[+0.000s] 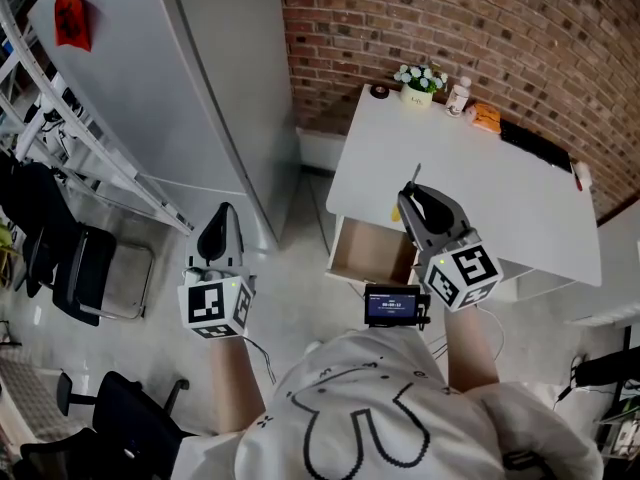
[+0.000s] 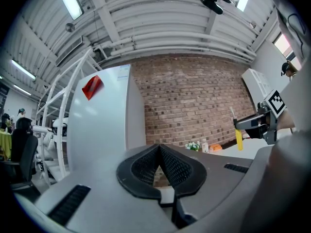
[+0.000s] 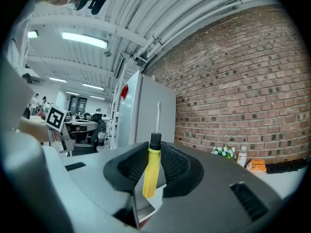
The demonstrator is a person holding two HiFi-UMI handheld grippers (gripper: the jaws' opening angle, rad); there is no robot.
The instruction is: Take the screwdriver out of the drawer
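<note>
Right gripper (image 3: 154, 147) jaws clamp the screwdriver (image 3: 151, 171) upright, near the open drawer (image 1: 372, 252). Left gripper (image 2: 159, 148) jaws are closed on nothing.

Rt part of drawer (image 1: 368, 254) behind rt gripper (image 1: 411, 194)

Layout: table (image 1: 500, 198) set against the brick wall (image 1: 450, 18), cabinet (image 1: 170, 78) to its left.
Screwdriver (image 3: 151, 171) upright between the right gripper's (image 1: 412, 193) fingers (image 3: 177, 166), over the table's near edge. Drawer (image 1: 372, 253) pulled out directly below those fingers, under the table. Beyond them, along the table's far edge by the wall: flower pot (image 1: 420, 83), bottle (image 1: 458, 96), then keyboard (image 1: 535, 145) further right. Left gripper's (image 1: 220, 230) fingers (image 2: 177, 166) over the floor, well left of the table. Cabinet just ahead of them; chair (image 1: 90, 273) to their left.
</note>
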